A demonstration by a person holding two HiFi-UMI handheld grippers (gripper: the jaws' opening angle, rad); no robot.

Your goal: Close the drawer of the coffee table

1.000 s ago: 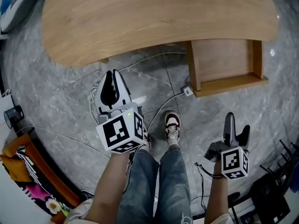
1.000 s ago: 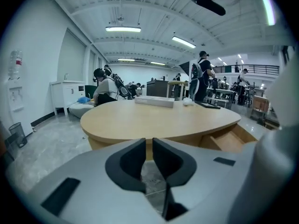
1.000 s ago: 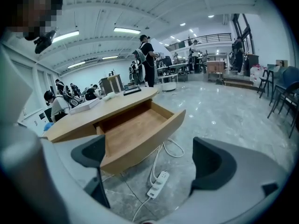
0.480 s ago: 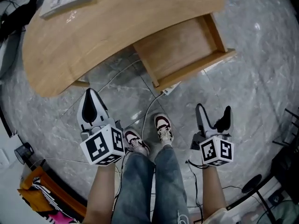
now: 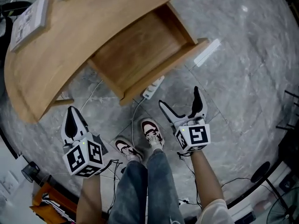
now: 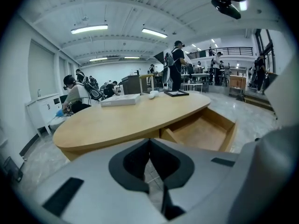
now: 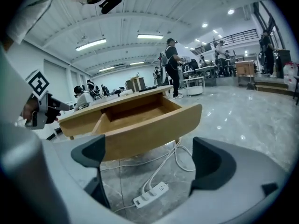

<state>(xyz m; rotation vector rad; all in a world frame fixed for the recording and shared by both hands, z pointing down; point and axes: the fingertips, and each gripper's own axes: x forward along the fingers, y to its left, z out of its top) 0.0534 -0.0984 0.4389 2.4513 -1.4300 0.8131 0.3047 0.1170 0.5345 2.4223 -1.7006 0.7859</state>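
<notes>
The oval wooden coffee table (image 5: 70, 41) has its drawer (image 5: 140, 55) pulled out, with the front panel (image 5: 163, 71) facing me. My right gripper (image 5: 180, 99) is open and empty, a short way in front of that panel and not touching it. In the right gripper view the drawer front (image 7: 145, 129) fills the gap between my right gripper's (image 7: 149, 157) spread jaws. My left gripper (image 5: 72, 120) is shut and empty, off to the left below the table edge. The left gripper view shows my left gripper (image 6: 149, 141) with jaws together, and the table (image 6: 135, 115) and drawer (image 6: 201, 132) beyond.
A white power strip (image 5: 153, 87) and its cable (image 5: 135, 111) lie on the marble floor under the drawer front, also shown as the power strip (image 7: 149, 195). My shoes (image 5: 150, 130) stand just behind it. A flat box (image 5: 28, 15) lies on the tabletop. People work at tables far behind.
The head view has swung, so the table and drawer now sit left of centre and nearer. My right gripper has come forward toward the drawer front; my left gripper has shifted left.
</notes>
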